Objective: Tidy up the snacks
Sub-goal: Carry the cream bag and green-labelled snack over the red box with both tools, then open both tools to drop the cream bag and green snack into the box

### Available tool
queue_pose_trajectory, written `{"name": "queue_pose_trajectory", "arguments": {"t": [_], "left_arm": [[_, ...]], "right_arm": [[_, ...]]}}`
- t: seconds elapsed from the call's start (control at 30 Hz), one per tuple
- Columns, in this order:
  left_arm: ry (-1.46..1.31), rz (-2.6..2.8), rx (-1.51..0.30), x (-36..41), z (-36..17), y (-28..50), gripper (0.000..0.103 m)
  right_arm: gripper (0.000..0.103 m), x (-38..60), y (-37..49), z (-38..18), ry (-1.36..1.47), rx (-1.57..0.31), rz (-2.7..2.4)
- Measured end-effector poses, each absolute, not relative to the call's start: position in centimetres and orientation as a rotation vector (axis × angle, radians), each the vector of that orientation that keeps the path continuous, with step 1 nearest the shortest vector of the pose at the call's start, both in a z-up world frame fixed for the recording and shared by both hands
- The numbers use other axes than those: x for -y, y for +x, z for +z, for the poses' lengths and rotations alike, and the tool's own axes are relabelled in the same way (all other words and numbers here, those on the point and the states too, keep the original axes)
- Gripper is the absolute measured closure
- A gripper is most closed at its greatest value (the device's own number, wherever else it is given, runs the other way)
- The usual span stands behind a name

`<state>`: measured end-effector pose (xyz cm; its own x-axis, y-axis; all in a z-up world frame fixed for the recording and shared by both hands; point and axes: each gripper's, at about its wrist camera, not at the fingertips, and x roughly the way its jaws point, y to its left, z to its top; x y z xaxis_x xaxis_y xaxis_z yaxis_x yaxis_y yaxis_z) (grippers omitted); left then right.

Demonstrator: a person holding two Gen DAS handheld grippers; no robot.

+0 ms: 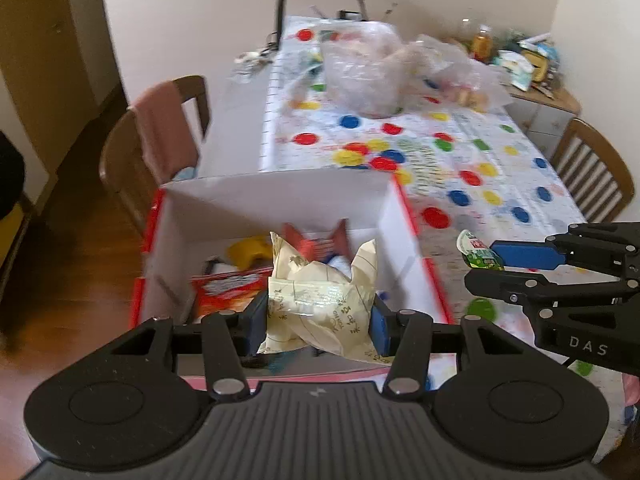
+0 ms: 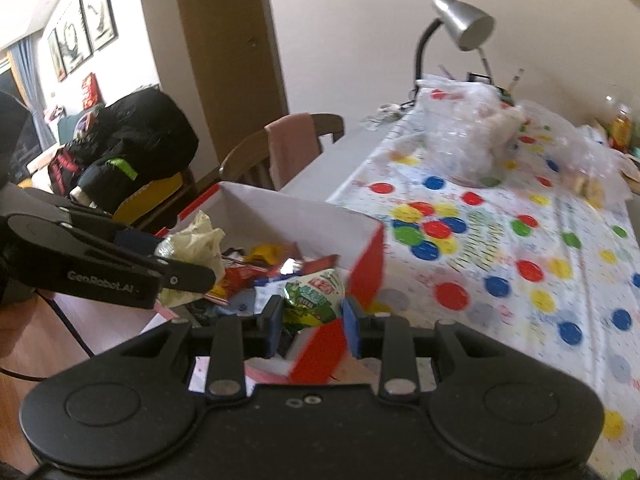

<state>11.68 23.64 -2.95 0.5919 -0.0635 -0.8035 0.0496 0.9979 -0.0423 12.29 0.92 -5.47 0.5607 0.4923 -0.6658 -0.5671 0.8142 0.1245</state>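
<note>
My left gripper (image 1: 320, 322) clamps a cream snack packet (image 1: 320, 300) over the white box (image 1: 280, 200) — right gripper (image 2: 314, 320) pinches a green jelly cup (image 2: 314, 298).

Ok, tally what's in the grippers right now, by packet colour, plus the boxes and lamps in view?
Cream packets held: 1, in the left gripper, cream packet
Green packets held: 1, in the right gripper, green packet
Boxes: 1, red and white box
Lamps: 1, silver lamp
Total: 4

dotted table (image 1: 500, 184): box (image 1: 280, 200), plastic bags (image 1: 360, 76)
</note>
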Motion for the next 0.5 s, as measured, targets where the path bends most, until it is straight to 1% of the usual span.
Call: {"name": "queue_pose_trajectory", "arguments": {"t": [0.17, 0.5], "left_arm": [[-0.017, -0.026, -0.966, -26.5, -4.4, 12.4, 0.053], [-0.006, 0.018, -1.036, -29.3, -7.9, 14.4, 0.053]], "right_arm": [[0.073, -4.5, 13.4, -6.7, -0.15, -0.772, 0.631], [0.073, -8.7, 16.0, -10.1, -0.182, -0.86, 0.61]]}}
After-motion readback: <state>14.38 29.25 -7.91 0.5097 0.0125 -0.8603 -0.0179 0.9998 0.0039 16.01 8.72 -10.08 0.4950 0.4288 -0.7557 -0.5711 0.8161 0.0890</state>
